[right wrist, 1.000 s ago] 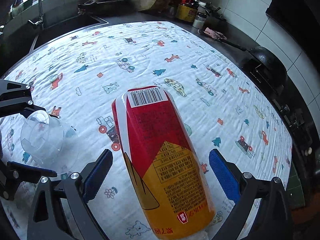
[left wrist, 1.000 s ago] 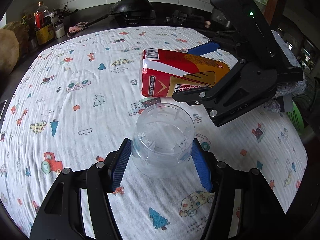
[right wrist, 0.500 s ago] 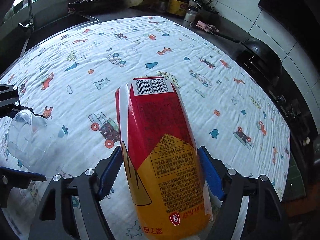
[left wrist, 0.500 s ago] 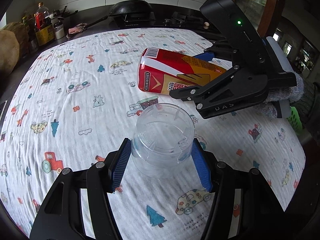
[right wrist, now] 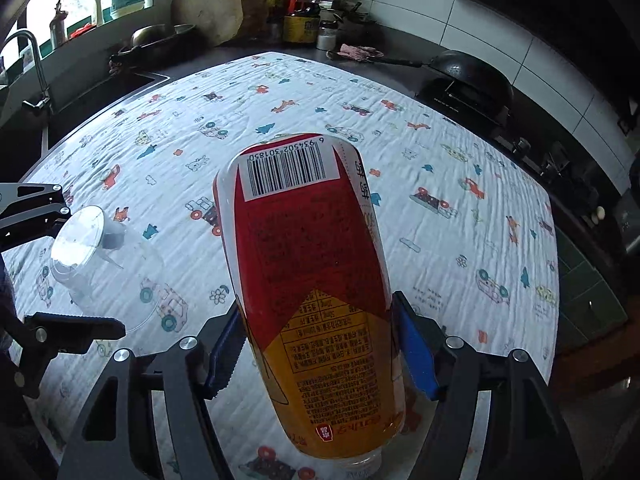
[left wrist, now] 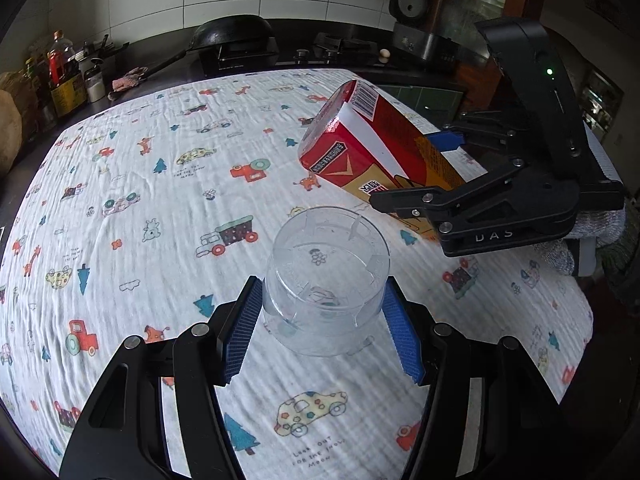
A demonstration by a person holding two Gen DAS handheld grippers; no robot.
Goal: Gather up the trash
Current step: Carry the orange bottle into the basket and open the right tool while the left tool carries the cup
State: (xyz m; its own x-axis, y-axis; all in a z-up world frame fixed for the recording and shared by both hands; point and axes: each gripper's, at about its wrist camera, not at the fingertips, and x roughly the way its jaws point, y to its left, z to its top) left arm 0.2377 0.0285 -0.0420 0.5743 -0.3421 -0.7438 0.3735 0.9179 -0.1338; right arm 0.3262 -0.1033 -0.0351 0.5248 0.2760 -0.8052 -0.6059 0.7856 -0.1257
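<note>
My left gripper [left wrist: 320, 336] is shut on a clear plastic cup [left wrist: 326, 280], held on its side above the patterned tablecloth [left wrist: 140, 208]. My right gripper [right wrist: 320, 352] is shut on a red and orange drink bottle [right wrist: 308, 264], its barcode end pointing away and lifted off the cloth. In the left wrist view the bottle [left wrist: 372, 148] and the right gripper [left wrist: 436, 172] are at the upper right. In the right wrist view the cup [right wrist: 104, 264] is at the left between the left gripper's fingers [right wrist: 72, 328].
A wok [left wrist: 232, 34] sits on the stove beyond the table's far edge. Bottles and jars [left wrist: 66, 76] stand at the back left. A sink with a tap [right wrist: 36, 64] lies beyond the cloth in the right wrist view. The table edge drops off at right.
My right gripper closed on the bottle and lifted it off the cloth, tilting its barcode end up. The left gripper kept hold of the cup.
</note>
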